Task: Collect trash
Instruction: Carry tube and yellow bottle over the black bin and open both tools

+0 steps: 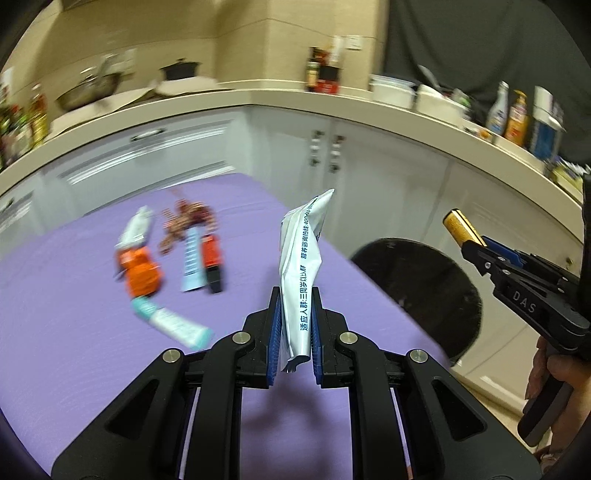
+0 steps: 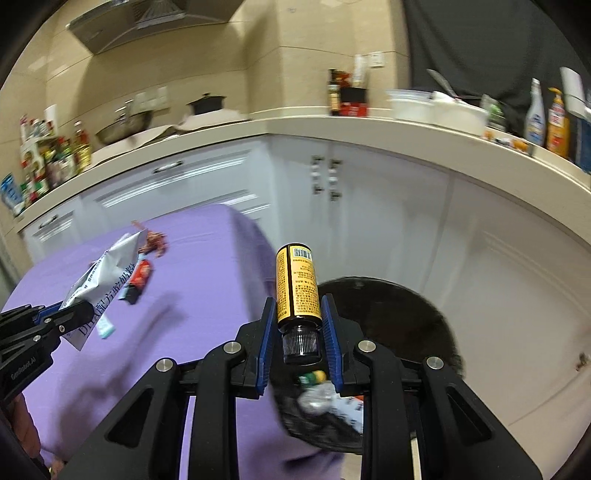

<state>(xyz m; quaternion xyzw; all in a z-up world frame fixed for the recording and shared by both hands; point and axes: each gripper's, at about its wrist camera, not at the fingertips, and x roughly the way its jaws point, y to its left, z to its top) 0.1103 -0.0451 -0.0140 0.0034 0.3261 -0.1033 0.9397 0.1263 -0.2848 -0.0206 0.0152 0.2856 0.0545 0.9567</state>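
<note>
The left gripper point(image 1: 294, 325) is clamped on a white sachet point(image 1: 302, 273) that stands up between its blue pads, over the purple tablecloth point(image 1: 74, 332). The right gripper point(image 2: 300, 332) pinches a small yellow-labelled bottle point(image 2: 298, 284), cap toward the camera, just above the black trash bin point(image 2: 406, 317) beside the table. More wrappers point(image 1: 166, 254) lie scattered on the cloth, blurred.

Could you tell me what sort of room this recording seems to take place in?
Most likely a home kitchen. A curved countertop runs above pale cabinet doors, a range hood hangs over a wok, and sauce bottles crowd the counter's end.
</note>
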